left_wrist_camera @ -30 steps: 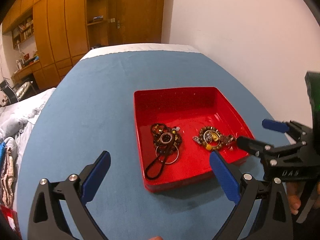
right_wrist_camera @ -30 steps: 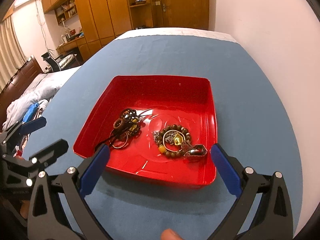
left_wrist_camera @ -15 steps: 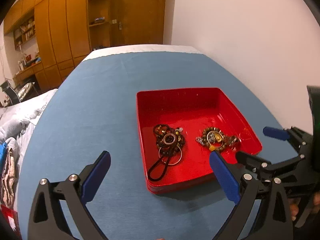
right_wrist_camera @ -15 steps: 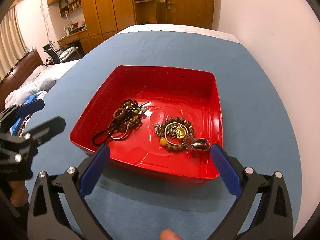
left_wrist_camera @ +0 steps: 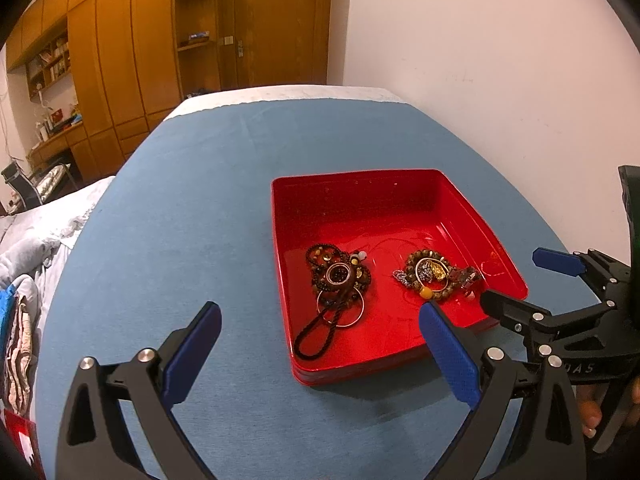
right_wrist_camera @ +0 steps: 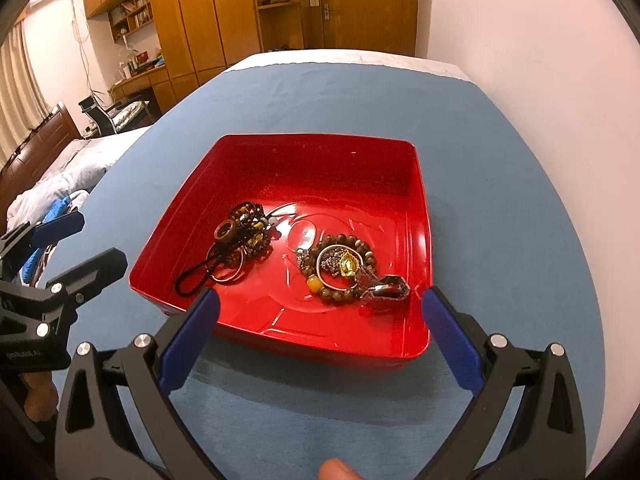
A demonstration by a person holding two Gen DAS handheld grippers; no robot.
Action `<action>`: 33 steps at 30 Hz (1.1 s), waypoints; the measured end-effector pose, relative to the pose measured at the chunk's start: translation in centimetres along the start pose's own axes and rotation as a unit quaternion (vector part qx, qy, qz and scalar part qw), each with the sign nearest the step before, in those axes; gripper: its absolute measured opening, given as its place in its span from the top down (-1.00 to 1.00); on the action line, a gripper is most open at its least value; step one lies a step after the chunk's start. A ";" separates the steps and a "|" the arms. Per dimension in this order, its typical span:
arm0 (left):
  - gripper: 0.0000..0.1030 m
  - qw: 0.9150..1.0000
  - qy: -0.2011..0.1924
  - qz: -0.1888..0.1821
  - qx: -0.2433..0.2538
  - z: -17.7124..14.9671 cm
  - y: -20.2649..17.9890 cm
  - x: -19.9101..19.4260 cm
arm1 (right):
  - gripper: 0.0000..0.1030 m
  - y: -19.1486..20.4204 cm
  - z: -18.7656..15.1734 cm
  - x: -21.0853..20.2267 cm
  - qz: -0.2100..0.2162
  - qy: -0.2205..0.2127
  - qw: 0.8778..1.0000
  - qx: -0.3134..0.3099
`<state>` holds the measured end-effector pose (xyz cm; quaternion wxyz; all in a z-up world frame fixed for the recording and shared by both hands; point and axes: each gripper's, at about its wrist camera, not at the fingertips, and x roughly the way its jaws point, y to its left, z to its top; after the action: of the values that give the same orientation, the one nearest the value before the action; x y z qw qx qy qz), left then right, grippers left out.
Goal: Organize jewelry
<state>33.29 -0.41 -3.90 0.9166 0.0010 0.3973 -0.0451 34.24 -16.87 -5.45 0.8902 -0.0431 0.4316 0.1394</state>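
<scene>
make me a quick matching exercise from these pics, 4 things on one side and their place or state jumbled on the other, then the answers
Column 1
1. red tray
2. dark bead cluster with a black cord loop
3. brown bead bracelet with a gold charm
4. right gripper

Column 2
A. lies in the tray's left part, seen from the right wrist camera
B. open, holding nothing, at the tray's near edge
C. sits on the blue cloth
D. lies in the tray's right part, seen from the right wrist camera

Pairs: 1-C, 2-A, 3-D, 4-B
</scene>
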 end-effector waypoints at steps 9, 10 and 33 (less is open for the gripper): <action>-0.92 1.000 0.000 0.001 0.003 0.0 0.0 -0.1 | -0.94 -0.1 0.0 -0.1 -0.002 -0.002 1.000 0.002; -0.92 1.000 -0.001 0.001 0.004 0.0 -0.1 -0.1 | -0.94 -0.1 0.0 -0.2 -0.001 -0.002 1.000 0.003; -0.92 1.000 -0.010 0.009 0.009 -0.2 -0.1 -0.5 | -0.94 -0.2 0.1 -0.1 -0.002 -0.006 1.000 0.005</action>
<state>32.84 -0.45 -3.69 0.9206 0.0123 0.3881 -0.0405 34.26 -17.03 -5.33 0.8932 -0.0391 0.4268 0.1359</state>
